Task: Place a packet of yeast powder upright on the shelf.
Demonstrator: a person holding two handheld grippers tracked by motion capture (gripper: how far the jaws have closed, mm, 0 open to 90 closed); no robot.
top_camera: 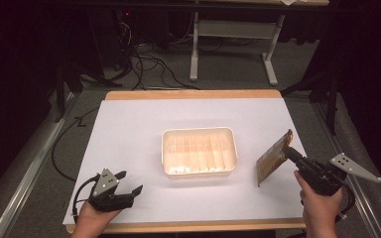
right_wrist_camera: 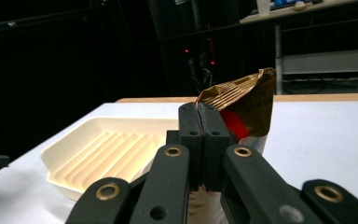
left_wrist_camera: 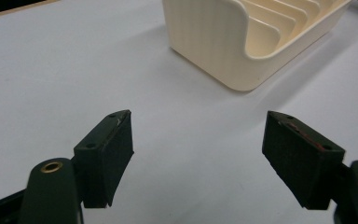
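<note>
Black right tongs (right_wrist_camera: 199, 140) clamp crinkled gold foil pouch (right_wrist_camera: 247, 100); ribbed cream tray (top_camera: 199, 151) beside

Left hand-held gripper (top_camera: 129, 182): black body, two black jaws, grey three-cornered plate on top with small dark holes, black cable looping off its left side. Pads are blocky, dark rubber, small screw holes on the top face; one pad shows reddish scuffing. Brass-coloured rivets at the jaw pivots. Right hand-held gripper (top_camera: 286, 151): same black build, grey triangular plate with holes, black cable at the rear, four brass-ringed pivots on the linkage. Both hands bare, no sleeves visible.
</note>
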